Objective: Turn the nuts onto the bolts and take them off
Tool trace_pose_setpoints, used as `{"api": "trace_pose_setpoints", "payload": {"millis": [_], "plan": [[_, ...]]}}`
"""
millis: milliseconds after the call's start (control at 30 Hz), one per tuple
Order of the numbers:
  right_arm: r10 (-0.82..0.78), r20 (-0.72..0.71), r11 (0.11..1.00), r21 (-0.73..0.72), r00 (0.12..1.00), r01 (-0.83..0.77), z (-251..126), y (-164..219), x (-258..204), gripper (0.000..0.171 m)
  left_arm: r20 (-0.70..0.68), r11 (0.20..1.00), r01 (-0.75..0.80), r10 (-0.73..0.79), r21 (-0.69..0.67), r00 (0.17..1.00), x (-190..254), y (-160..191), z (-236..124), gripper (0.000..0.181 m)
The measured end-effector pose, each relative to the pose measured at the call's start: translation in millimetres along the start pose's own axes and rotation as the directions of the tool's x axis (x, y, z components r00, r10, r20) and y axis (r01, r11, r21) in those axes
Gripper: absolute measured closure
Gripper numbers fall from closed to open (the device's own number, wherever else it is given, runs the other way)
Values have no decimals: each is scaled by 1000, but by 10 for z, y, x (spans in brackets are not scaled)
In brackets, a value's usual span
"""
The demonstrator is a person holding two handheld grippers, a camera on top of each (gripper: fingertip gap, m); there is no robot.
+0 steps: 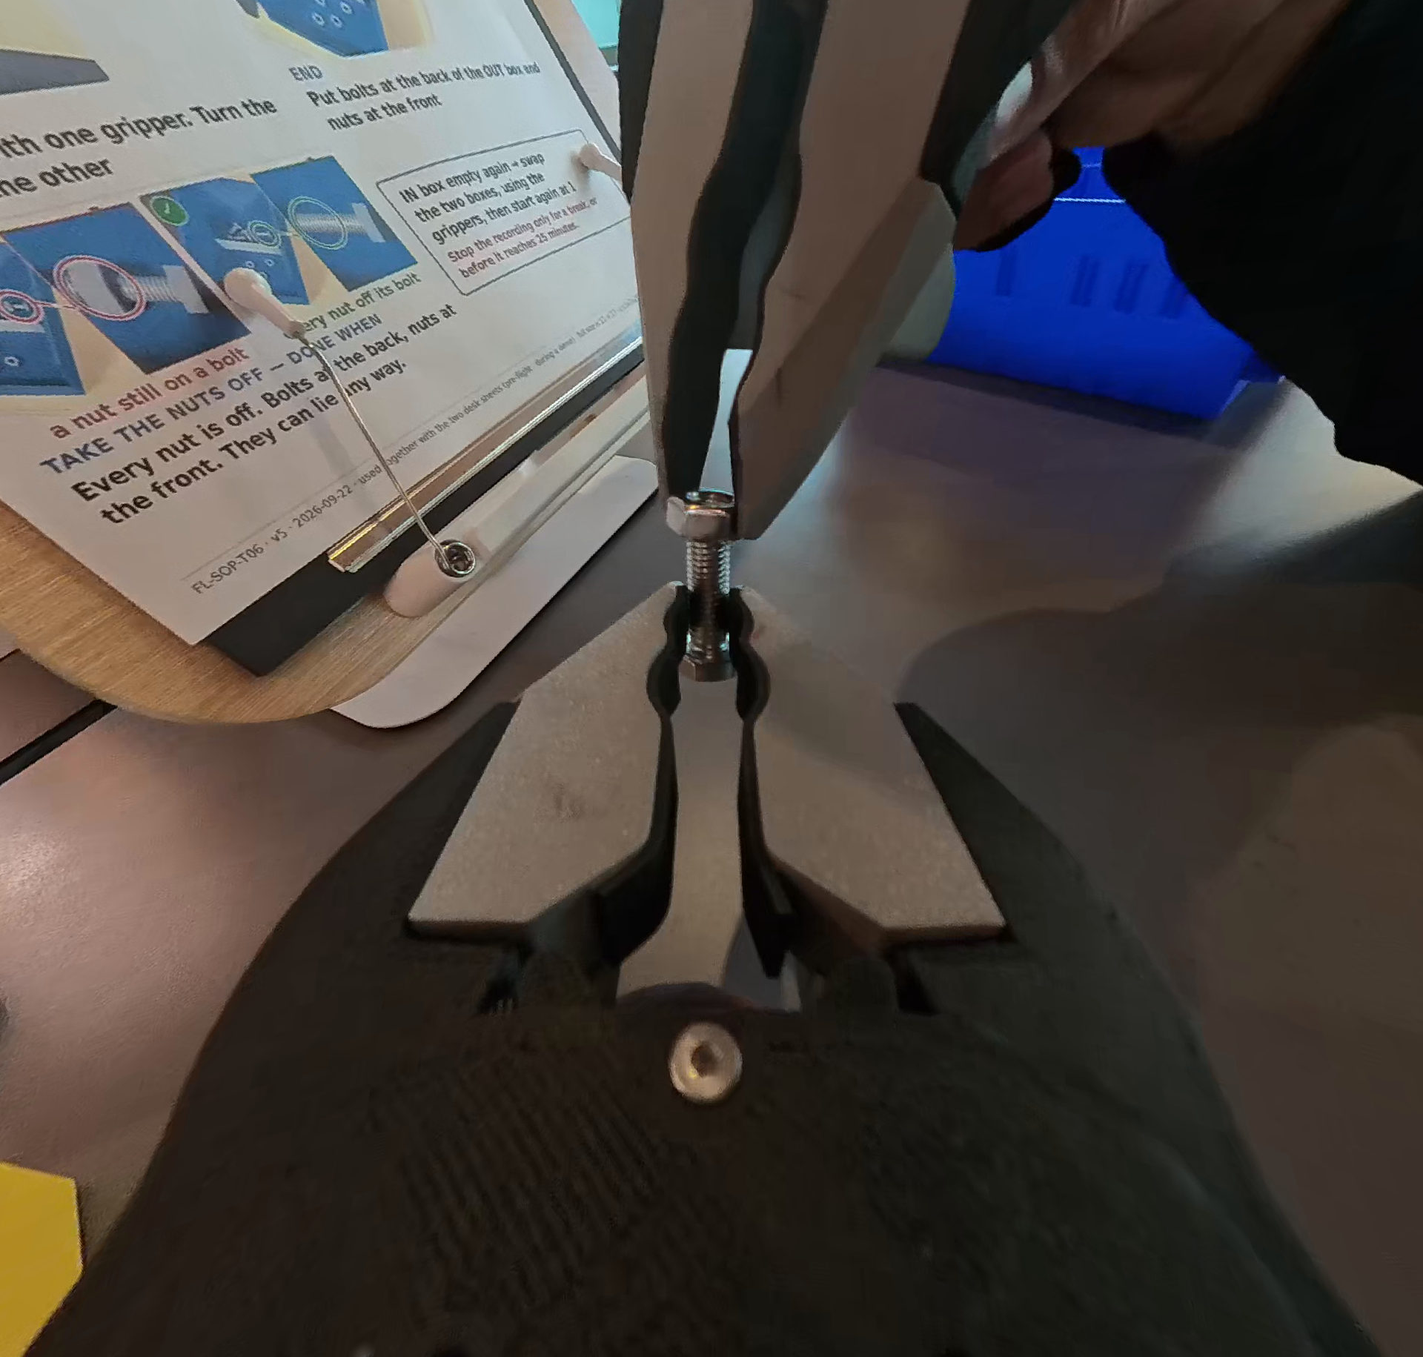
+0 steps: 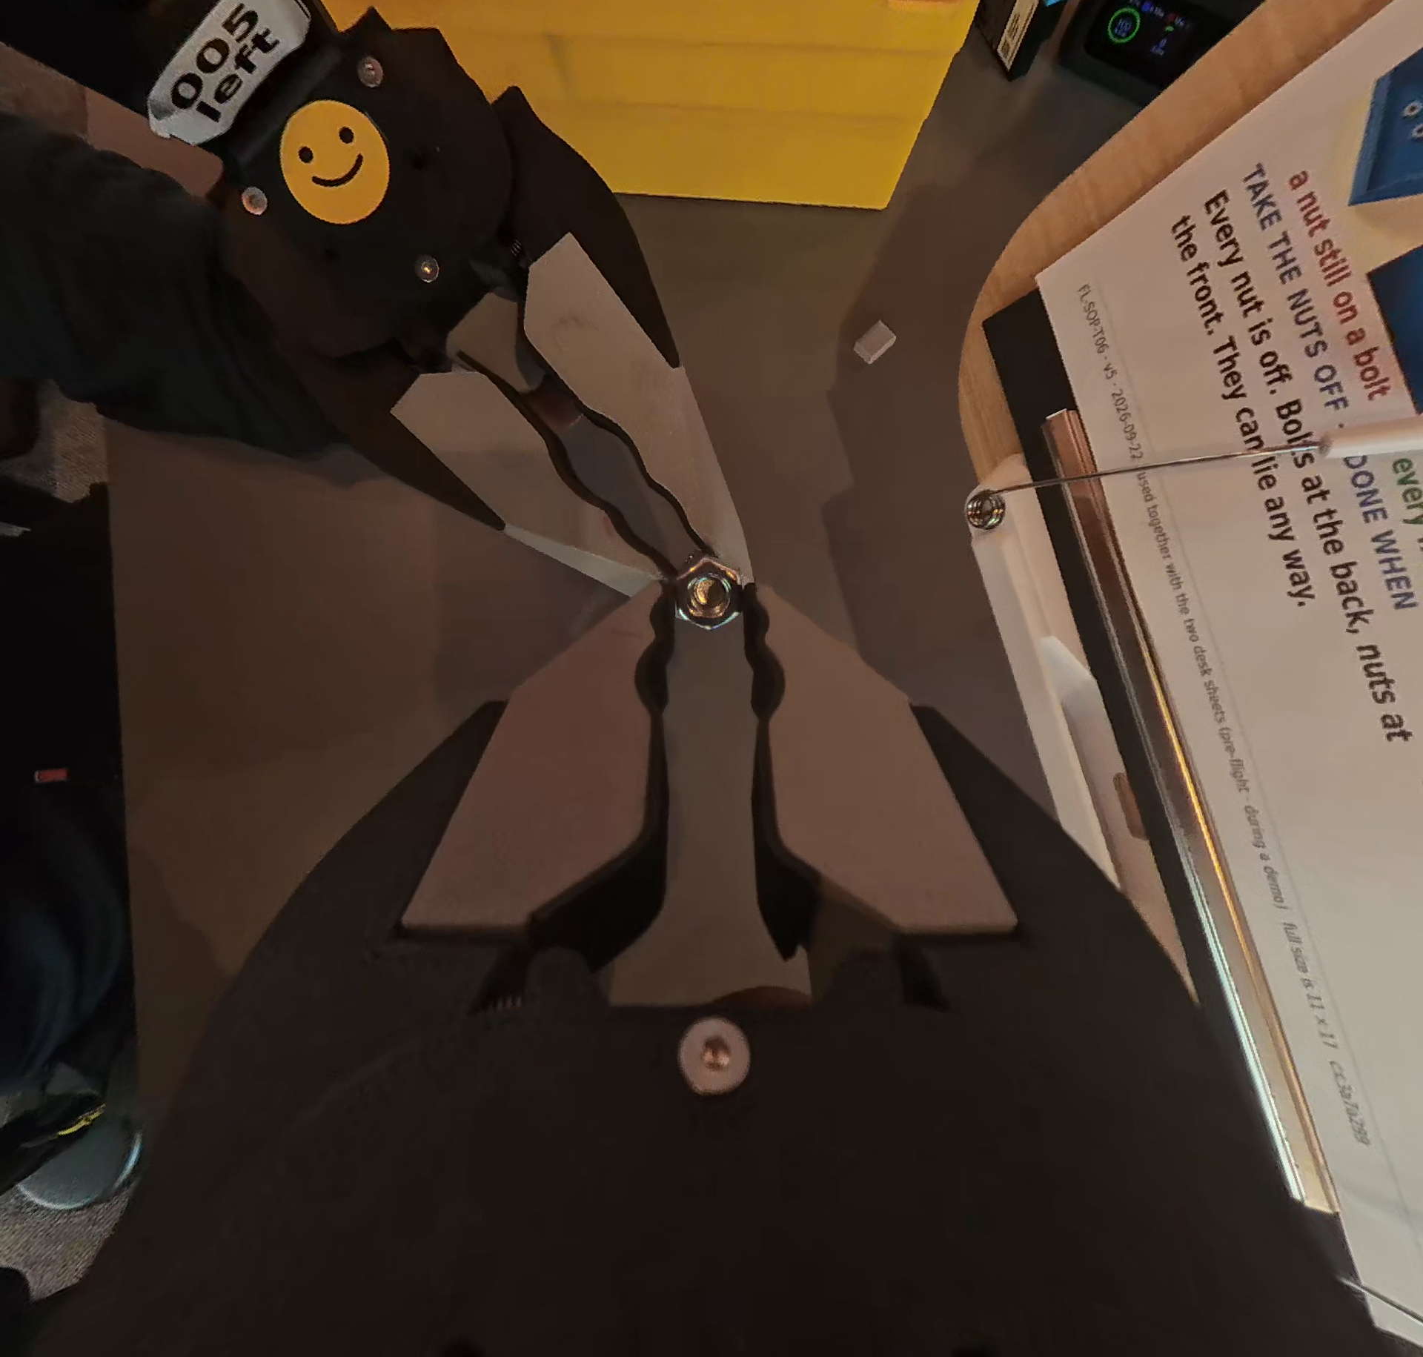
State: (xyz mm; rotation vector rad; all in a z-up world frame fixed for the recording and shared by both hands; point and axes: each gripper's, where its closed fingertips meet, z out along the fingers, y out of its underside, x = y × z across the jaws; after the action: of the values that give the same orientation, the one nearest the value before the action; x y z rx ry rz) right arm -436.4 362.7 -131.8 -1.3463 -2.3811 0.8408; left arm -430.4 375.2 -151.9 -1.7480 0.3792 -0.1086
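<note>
The left tongs are clamped on the lower part of a silver bolt, whose threaded shank stands upright out of their tips. Just above, the right tongs come down from overhead, clamped on a hex nut sitting on the bolt's top end. Seen along the right tongs, the nut faces the camera between their fingertips, with the left tongs meeting it from beyond. Below both lies the grey surface. Left of the left tongs leans an instruction sheet on a wooden stand. Beyond the right tongs sits a yellow bin; behind them, in the left wrist view, a blue bin.
</note>
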Motion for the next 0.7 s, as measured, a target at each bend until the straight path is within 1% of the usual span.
{"api": "trace_pose_setpoints", "payload": {"millis": [267,400,567,700], "plan": [[47,69,999,-21,996,-46,-17,74,-52,157,-43,1000,-28,27,-9,999,90,17,23,174],[45,59,998,-34,997,-43,-3,97,-44,157,-38,1000,-21,21,-15,999,81,30,31,174],[45,61,999,-5,997,-45,-25,54,-37,157,-49,1000,12,-12,11,999,71,-12,10,174],[45,70,999,-7,997,-45,-22,57,-46,157,-50,1000,1,-1,7,999,83,-6,14,174]]}}
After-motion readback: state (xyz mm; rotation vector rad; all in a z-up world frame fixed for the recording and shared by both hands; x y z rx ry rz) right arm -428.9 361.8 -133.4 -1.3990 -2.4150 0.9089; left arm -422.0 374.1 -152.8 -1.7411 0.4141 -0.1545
